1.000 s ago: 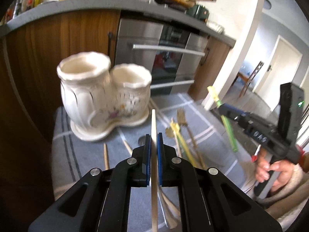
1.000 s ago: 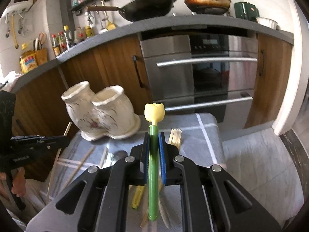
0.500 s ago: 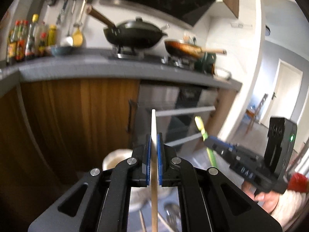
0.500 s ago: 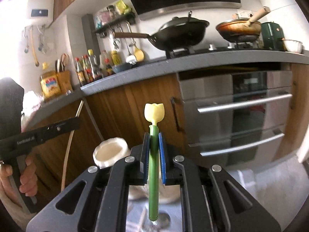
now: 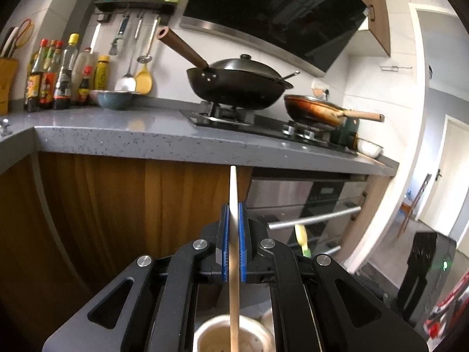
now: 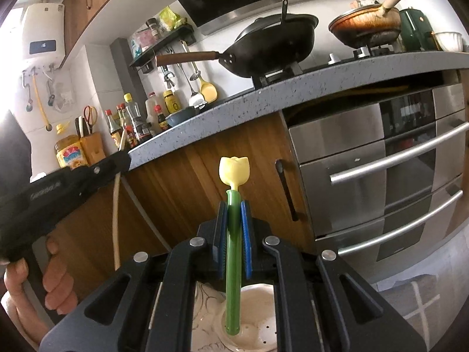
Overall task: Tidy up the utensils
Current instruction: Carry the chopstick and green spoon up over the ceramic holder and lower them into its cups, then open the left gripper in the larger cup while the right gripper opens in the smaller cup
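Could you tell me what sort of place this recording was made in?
Most likely a home kitchen: a black wok and a frying pan sit on a gas hob, sauce bottles line the grey countertop, and a steel built-in oven sits under it.

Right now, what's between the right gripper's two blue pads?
The green utensil with the yellow tulip end, clamped upright in the right gripper, its lower tip above the ceramic holder. The right wrist view shows it.

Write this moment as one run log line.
left gripper: shut on wooden stick | right gripper: shut on green utensil | both above white holder
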### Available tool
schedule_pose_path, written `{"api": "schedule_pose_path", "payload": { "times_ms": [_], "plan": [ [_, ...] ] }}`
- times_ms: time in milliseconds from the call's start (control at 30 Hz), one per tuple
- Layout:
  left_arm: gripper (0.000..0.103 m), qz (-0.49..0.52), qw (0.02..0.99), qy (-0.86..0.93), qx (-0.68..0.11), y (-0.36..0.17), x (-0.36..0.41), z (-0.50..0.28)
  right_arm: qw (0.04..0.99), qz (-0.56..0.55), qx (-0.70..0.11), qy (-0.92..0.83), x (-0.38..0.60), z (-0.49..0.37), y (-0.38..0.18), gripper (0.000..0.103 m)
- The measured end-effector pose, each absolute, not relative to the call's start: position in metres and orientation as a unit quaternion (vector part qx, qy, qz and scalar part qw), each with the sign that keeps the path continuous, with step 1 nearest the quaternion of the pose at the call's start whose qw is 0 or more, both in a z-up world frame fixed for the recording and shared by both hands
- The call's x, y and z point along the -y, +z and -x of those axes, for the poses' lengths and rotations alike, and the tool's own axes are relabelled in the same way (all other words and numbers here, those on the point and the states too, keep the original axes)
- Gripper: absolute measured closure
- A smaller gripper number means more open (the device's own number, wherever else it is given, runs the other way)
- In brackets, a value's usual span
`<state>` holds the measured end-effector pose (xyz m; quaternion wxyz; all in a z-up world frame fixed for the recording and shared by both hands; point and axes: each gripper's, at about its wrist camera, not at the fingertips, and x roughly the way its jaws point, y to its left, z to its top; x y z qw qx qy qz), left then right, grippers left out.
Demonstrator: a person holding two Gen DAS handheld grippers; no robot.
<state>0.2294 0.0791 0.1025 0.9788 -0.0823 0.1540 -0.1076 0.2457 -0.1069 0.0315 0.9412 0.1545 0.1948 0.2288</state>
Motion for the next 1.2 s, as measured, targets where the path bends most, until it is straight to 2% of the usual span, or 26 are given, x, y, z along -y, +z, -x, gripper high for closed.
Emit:
{"api": "schedule_pose_path", "payload": {
  "times_ms": [200,733,1200],
  "plan": [
    [0.096,0.061,0.985,-0.089,-0.133,0.086,-0.075,-0.233,0.944,-0.147,-0.201,0.216,0.100,-0.251,0.010,0.094],
    [0.096,0.069,0.966,-0.120,-0.217,0.042,-0.083,-0.207,0.933,-0.157,-0.226,0.230,0.112,-0.231,-0.018,0.094],
    [0.096,0.019,0.956,-0.141,-0.257,0.020,-0.066,-0.197,0.935,-0.089,-0.273,0.211,0.096,-0.215,-0.026,0.094]
  ]
}}
